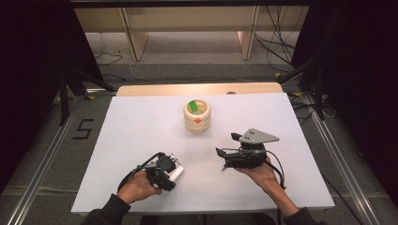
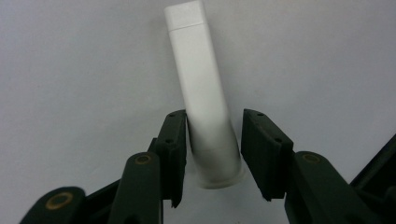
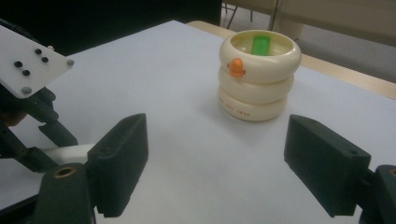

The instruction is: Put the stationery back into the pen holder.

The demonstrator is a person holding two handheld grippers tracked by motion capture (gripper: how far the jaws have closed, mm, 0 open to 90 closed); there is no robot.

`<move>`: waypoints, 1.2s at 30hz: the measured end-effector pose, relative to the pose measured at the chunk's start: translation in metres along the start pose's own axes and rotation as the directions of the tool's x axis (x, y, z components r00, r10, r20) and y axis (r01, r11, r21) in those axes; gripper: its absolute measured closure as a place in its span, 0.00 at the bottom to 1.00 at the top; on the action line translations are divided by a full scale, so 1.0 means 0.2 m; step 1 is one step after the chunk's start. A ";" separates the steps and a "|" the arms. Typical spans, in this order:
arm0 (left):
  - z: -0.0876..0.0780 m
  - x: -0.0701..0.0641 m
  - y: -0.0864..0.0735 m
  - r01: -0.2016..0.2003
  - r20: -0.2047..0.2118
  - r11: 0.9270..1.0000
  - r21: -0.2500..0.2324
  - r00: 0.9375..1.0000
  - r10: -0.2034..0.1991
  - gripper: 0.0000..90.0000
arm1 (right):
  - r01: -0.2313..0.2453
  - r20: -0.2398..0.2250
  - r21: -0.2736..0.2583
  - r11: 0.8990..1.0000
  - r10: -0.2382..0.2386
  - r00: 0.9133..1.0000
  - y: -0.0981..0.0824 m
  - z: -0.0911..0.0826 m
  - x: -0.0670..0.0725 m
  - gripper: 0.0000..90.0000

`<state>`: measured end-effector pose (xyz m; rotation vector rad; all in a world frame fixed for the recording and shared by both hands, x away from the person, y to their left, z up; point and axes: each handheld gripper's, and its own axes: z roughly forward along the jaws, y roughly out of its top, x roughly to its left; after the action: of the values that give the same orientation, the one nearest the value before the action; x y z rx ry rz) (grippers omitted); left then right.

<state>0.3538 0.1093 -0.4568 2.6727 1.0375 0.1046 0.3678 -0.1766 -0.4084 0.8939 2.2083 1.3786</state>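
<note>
Two risks imo: left gripper [image 2: 212,156] straddles the white tube [image 2: 201,100] lying on the table [image 1: 141,122], one pad touching (not clamped), so it could roll; right gripper [image 3: 233,163] gapes, empty

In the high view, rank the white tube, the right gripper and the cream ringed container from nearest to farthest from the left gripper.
1. White tube: between the jaws of the left gripper.
2. Right gripper: to its right, front of the table.
3. Cream ringed container: farther back, near the table's middle.
</note>
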 end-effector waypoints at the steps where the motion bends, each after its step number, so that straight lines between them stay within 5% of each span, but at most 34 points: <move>1: 0.00 0.00 0.00 0.003 0.003 1.000 0.003 1.000 -0.003 0.67 | 0.000 -0.001 0.000 1.000 0.000 1.000 0.00 0.00 0.00 0.25; 15: 0.02 0.01 0.00 0.041 0.001 0.999 0.015 0.999 -0.041 0.73 | 0.003 -0.006 0.007 1.000 -0.002 1.000 0.00 0.00 0.01 0.25; 36: -0.11 0.08 0.02 0.000 0.080 0.999 -0.033 0.997 0.003 0.74 | 0.026 -0.037 -0.012 1.000 -0.027 0.999 0.00 -0.02 0.05 0.25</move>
<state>0.3646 0.1215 -0.4350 2.6251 1.0008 0.0150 0.3574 -0.1727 -0.4070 0.8386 2.2294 1.4049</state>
